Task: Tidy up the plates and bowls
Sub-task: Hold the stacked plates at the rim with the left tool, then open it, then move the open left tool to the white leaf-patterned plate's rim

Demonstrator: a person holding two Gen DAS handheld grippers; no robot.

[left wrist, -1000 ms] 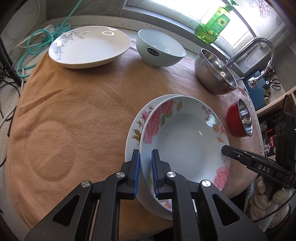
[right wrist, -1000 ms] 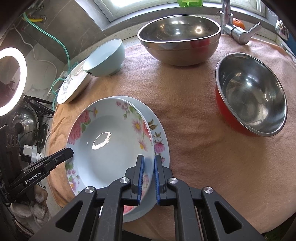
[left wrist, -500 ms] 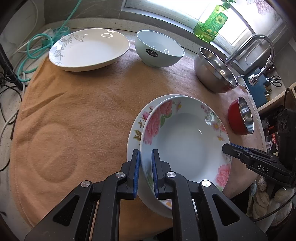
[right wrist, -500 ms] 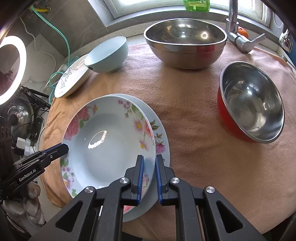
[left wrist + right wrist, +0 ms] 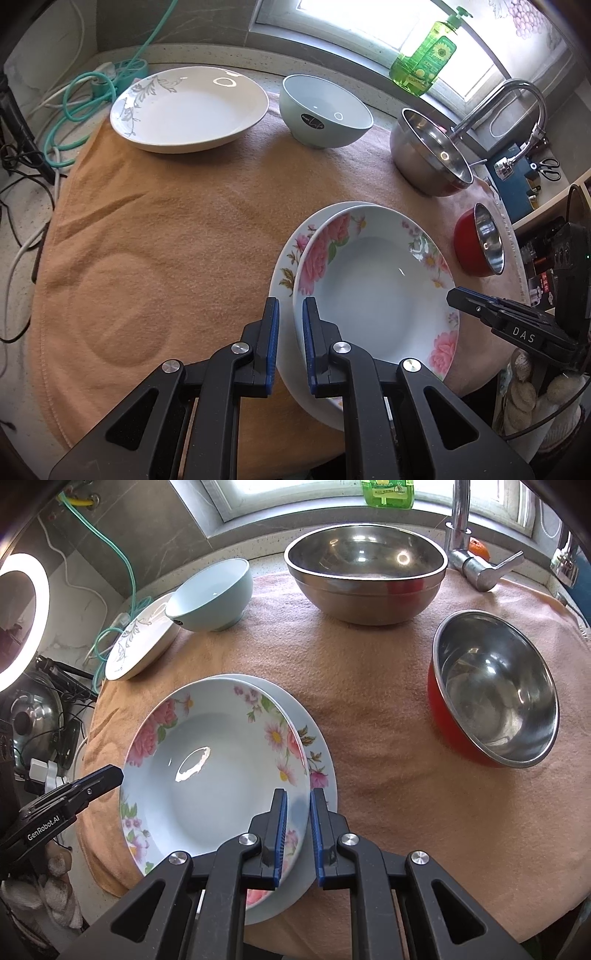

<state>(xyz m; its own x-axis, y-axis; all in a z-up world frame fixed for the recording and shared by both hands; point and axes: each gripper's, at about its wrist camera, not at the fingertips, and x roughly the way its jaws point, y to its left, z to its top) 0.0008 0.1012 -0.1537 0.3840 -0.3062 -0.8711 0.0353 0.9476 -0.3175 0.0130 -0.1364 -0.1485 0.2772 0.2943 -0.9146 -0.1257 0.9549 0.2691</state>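
Note:
Two floral plates lie stacked, the upper one (image 5: 376, 295) offset on the lower one (image 5: 291, 258), near the front edge of the orange towel (image 5: 166, 236). My left gripper (image 5: 290, 332) is shut on the near-left rims of the stack. My right gripper (image 5: 295, 823) is shut on the opposite rim of the upper plate (image 5: 207, 771), with the lower plate (image 5: 317, 760) beside it. Each gripper shows in the other's view, the right one in the left wrist view (image 5: 454, 297) and the left one in the right wrist view (image 5: 118, 773).
A white leaf-pattern plate (image 5: 188, 107) and a pale blue bowl (image 5: 325, 110) stand at the back. A large steel bowl (image 5: 365, 572) and a red-sided steel bowl (image 5: 495, 686) stand to the right. A faucet (image 5: 476, 568), soap bottle (image 5: 424, 59) and cables (image 5: 85, 96) border the towel.
Both wrist views have drawn back and risen a little from the table. The stacked floral plates stay held between the two grippers. Nothing else has moved.

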